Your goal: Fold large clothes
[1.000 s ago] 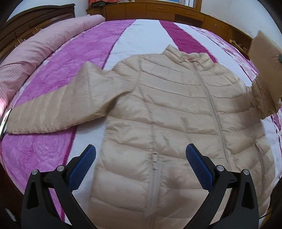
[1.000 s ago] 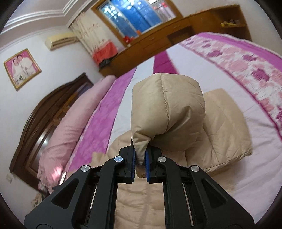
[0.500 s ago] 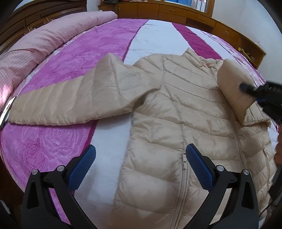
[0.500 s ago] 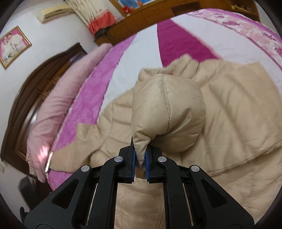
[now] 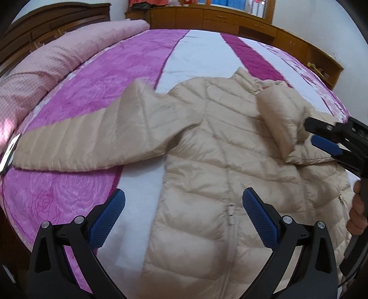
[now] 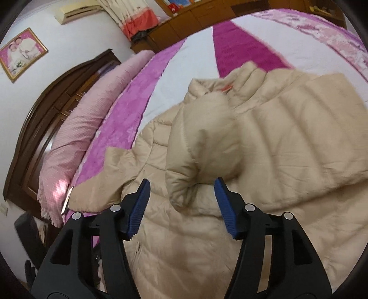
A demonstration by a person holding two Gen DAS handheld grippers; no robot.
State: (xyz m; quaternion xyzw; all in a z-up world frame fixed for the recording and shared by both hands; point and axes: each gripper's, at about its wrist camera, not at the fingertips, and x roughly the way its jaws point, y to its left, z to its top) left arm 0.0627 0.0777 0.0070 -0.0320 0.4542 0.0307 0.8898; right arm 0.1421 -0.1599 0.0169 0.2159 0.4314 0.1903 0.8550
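Observation:
A beige puffer jacket (image 5: 225, 161) lies front up, zip closed, on the pink and white bedspread (image 5: 110, 82). One sleeve (image 5: 92, 140) stretches out flat to the left. The other sleeve (image 6: 207, 138) is folded across the chest below the collar. Its cuff lies between the blue pads of my right gripper (image 6: 182, 180), whose jaws are opening and no longer press on it. In the left wrist view that right gripper (image 5: 311, 131) reaches in from the right edge. My left gripper (image 5: 183, 191) hovers open over the jacket's lower front, holding nothing.
A long pink rolled quilt (image 5: 57, 57) lies along the dark wooden headboard (image 5: 46, 20). Brown cabinets (image 5: 230, 18) line the far wall. A small white flat object (image 5: 9, 151) rests by the spread sleeve's cuff. A person's hand (image 5: 358, 214) grips the right handle.
The right gripper came down and carried the sleeve across onto the jacket's chest, then its jaws parted and let go of the cuff. The left gripper stayed open and almost still.

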